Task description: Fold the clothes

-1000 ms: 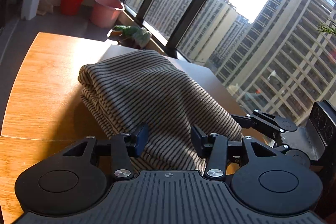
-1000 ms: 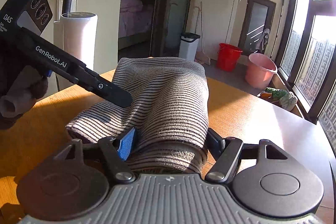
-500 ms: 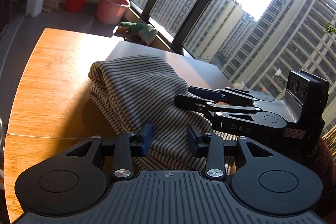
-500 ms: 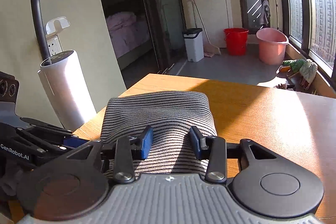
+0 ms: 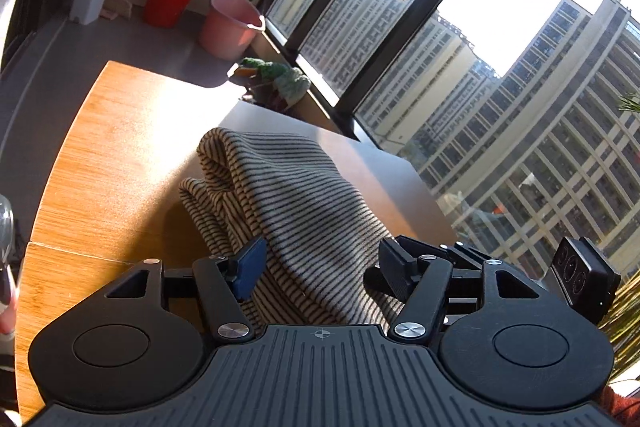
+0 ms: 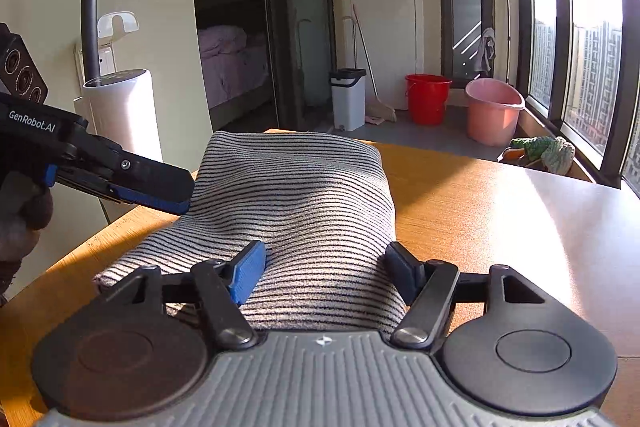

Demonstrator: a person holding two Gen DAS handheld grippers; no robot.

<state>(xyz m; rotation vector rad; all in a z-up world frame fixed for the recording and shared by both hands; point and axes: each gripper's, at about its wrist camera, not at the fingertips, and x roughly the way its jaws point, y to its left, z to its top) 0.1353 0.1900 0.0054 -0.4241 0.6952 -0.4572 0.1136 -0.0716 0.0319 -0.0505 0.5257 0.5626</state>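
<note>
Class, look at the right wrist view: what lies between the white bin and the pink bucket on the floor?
The red bucket stands between the white bin and the pink bucket, seen in the right wrist view.

Bare sunlit table [image 6: 500,211] lies open at three o'clock of the folded striped garment [image 6: 304,195], while the left gripper [image 6: 176,193] crowds its nine o'clock edge.
</note>
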